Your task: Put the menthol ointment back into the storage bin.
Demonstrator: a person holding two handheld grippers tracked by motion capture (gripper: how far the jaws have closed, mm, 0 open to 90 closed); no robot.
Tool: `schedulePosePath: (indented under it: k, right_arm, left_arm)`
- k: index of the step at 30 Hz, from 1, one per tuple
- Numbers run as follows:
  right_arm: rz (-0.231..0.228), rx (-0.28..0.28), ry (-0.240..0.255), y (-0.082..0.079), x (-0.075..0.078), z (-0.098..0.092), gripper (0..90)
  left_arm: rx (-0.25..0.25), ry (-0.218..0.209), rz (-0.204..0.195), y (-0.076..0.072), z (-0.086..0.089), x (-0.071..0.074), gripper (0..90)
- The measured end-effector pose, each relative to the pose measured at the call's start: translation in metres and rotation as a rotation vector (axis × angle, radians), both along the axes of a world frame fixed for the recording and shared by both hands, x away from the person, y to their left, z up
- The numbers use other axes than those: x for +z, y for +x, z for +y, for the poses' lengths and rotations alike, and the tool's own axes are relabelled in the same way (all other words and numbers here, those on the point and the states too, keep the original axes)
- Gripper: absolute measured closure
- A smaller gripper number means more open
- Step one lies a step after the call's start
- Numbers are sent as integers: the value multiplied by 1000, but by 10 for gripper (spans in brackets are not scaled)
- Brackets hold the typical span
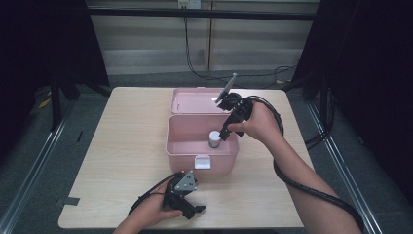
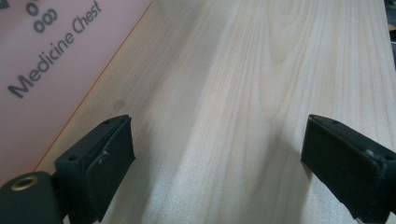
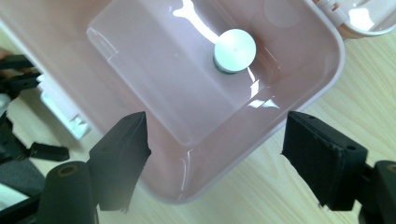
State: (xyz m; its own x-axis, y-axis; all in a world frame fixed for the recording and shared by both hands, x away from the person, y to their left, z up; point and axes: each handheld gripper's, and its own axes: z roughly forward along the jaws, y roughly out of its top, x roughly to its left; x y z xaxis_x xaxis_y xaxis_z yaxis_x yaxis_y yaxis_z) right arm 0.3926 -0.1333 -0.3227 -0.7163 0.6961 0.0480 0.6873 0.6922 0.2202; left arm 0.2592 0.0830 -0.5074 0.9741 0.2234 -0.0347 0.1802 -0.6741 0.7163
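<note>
Presently, one small bottle with a white cap stands upright inside the pink box, toward the box's right-hand wall in the high view. In the right gripper view the same bottle is seen from above on the floor of the box, free of both jaws. One box is on the table; its lid is thrown back flat behind it, and one white latch shows on the front wall. The printed words "Medicine Chest" are legible on the box's side in the left gripper view.

The right gripper hangs over the box's right edge, pointing down, close above the bottle; its jaws are spread wide with nothing between them, the bottle released.

The left gripper rests low at the table's near edge, well apart from the bottle, in front of the box. Its jaws are likewise spread, with bare wood between them and nothing grasped.

Count: one bottle, one box, two grippers, two hands.
</note>
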Motion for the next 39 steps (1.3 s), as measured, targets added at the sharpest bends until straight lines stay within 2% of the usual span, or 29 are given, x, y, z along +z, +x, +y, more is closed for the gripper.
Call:
schedulePosePath:
  k: [9, 19, 26, 29, 30, 32, 39]
  right_arm:
    - [6, 31, -27, -9, 11, -11, 218]
    - [15, 35, -40, -19, 26, -30, 213]
    - [16, 30, -56, -28, 29, -48, 204]
    - [17, 26, -56, -32, 28, -57, 202]
    - [30, 20, -56, -33, 26, -59, 199]
    - [21, 29, -60, -35, 22, -66, 197]
    - [40, 0, -15, -40, 4, -84, 195]
  left_arm:
    - [0, 0, 0, 0, 0, 0, 88]
    - [1, -1, 1, 0, 0, 0, 88]
    - [2, 1, 2, 0, 0, 0, 88]
    - [-3, 3, -3, 0, 0, 0, 88]
    - [-2, 2, -2, 0, 0, 0, 88]
    - [-3, 3, -4, 0, 0, 0, 88]
    - [0, 2, -2, 0, 0, 0, 88]
